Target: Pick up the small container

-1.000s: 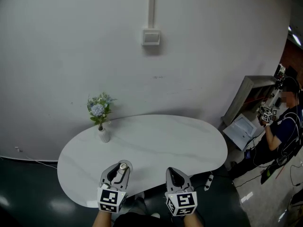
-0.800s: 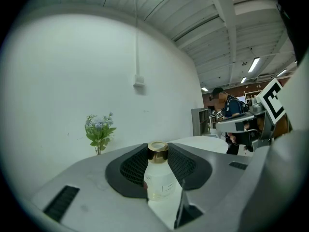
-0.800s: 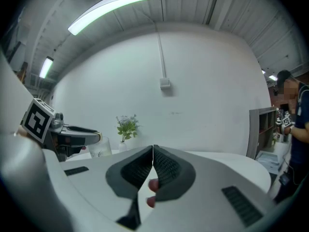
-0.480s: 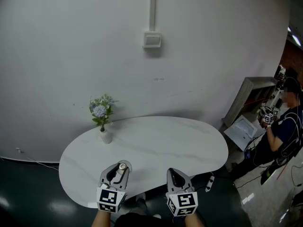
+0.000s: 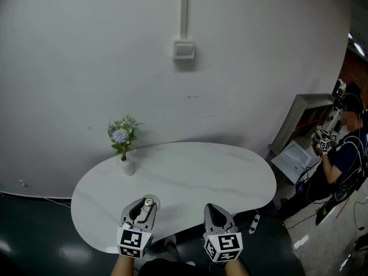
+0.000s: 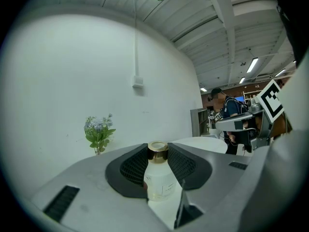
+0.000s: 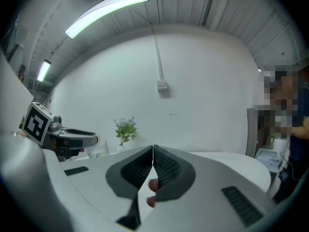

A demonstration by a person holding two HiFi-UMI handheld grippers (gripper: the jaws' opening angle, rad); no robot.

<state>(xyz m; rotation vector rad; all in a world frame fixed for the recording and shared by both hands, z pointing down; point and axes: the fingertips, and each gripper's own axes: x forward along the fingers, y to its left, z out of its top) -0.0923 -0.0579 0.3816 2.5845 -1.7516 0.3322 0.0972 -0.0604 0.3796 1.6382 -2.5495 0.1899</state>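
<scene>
The small container [image 6: 158, 174] is a clear little bottle with a gold cap. It stands upright between the two dark pads of my left gripper [image 6: 157, 164], which is shut on it. In the head view the left gripper [image 5: 142, 210] holds the container [image 5: 148, 203] above the near edge of the white oval table [image 5: 190, 177]. My right gripper [image 5: 213, 215] hovers beside it over the same edge. In the right gripper view its jaws [image 7: 153, 166] touch at the tips with nothing between them, and the left gripper [image 7: 77, 137] with the container [image 7: 98, 149] shows at the left.
A small white vase of blue flowers [image 5: 123, 144] stands at the table's far left. A switch box [image 5: 183, 49] hangs on the white wall. At the right a person [image 5: 340, 154] stands by a grey shelf [image 5: 302, 119]. A power strip [image 5: 252, 222] lies on the dark floor.
The view has shifted very slightly. Both grippers stay in place, the left still holding the container.
</scene>
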